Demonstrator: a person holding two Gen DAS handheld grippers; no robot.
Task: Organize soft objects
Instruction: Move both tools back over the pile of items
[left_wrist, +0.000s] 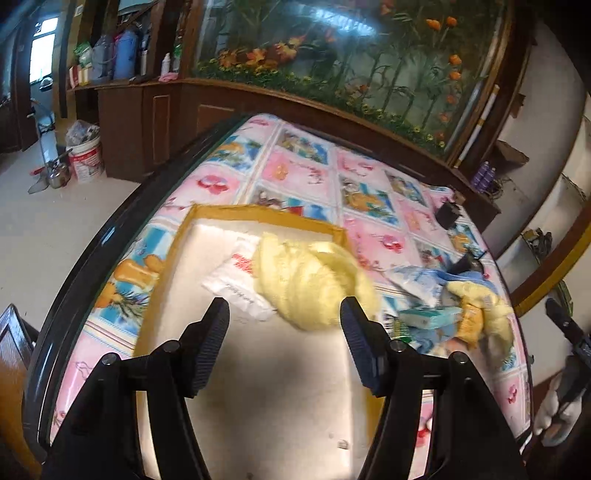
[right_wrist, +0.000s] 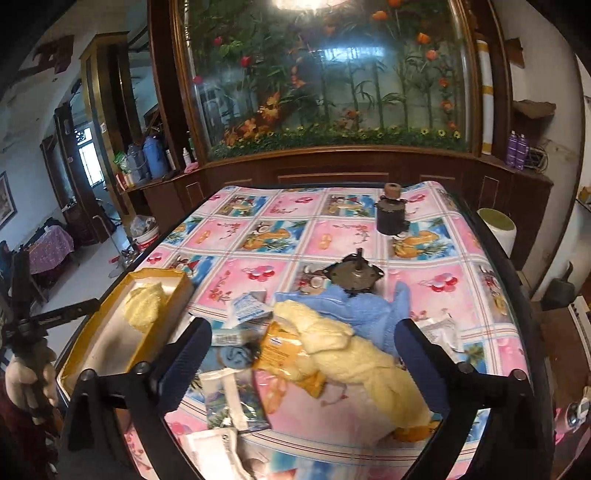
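A fluffy yellow cloth (left_wrist: 310, 280) (right_wrist: 144, 302) lies blurred in the yellow-rimmed box (left_wrist: 258, 214) (right_wrist: 177, 295), partly over a white packet (left_wrist: 236, 280). My left gripper (left_wrist: 286, 332) hangs open just behind it, holding nothing. A second yellow cloth (right_wrist: 351, 354) (left_wrist: 484, 310) lies on the flowered tablecloth (right_wrist: 258, 229) against a blue cloth (right_wrist: 362, 306) (left_wrist: 424, 277). Over this pile my right gripper (right_wrist: 303, 332) stands open and empty.
An orange packet (right_wrist: 280, 350), paper sachets (right_wrist: 247, 306) and plastic wrappers (right_wrist: 229, 402) litter the near table. A metal motor part (right_wrist: 354, 273) and a dark jar (right_wrist: 391, 214) stand farther back. A wooden cabinet with a glass flower display (right_wrist: 332, 92) lies behind.
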